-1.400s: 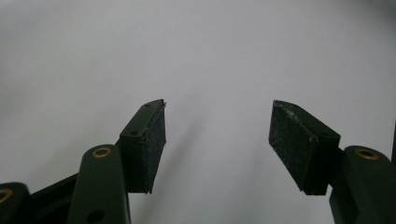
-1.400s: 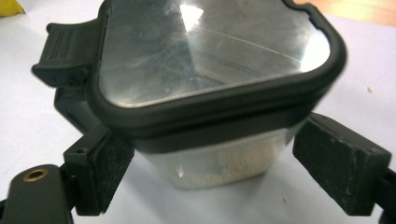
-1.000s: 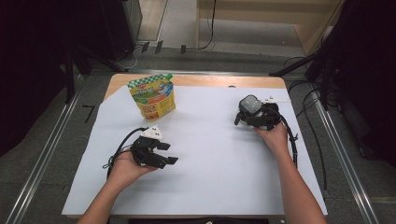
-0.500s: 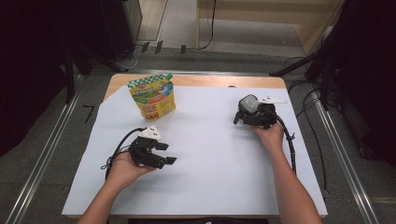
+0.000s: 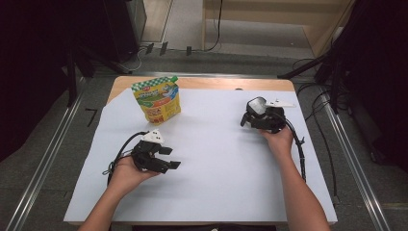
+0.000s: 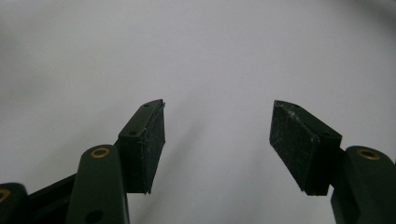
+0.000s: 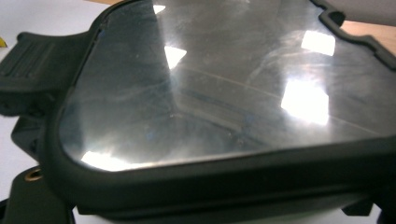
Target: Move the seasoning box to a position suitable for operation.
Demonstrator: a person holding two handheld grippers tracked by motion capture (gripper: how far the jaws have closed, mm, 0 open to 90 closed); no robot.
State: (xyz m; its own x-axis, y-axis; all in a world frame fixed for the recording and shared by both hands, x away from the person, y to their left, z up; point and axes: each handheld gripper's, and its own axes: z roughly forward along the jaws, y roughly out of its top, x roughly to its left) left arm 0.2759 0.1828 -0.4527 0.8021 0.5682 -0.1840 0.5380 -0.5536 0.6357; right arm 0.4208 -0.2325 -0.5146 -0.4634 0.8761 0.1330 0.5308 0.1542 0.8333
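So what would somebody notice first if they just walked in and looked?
Probably the bright yellow and green pouch standing at the far left of the white table cover. Next, the two black grippers: the left gripper near the front with open, empty jaws, and the right gripper farther back on the right.

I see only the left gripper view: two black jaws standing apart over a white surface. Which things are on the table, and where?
Observer: A yellow and green plastic pouch stands upright near the far left corner of the white sheet, away from the left gripper.
Operator: What does the other hand do?
Observer: It holds the right gripper at the far right side of the sheet, with a black-framed clear panel at its jaws.
Operator: Is the panel gripped?
Observer: The panel hides the jaws, so I cannot tell.
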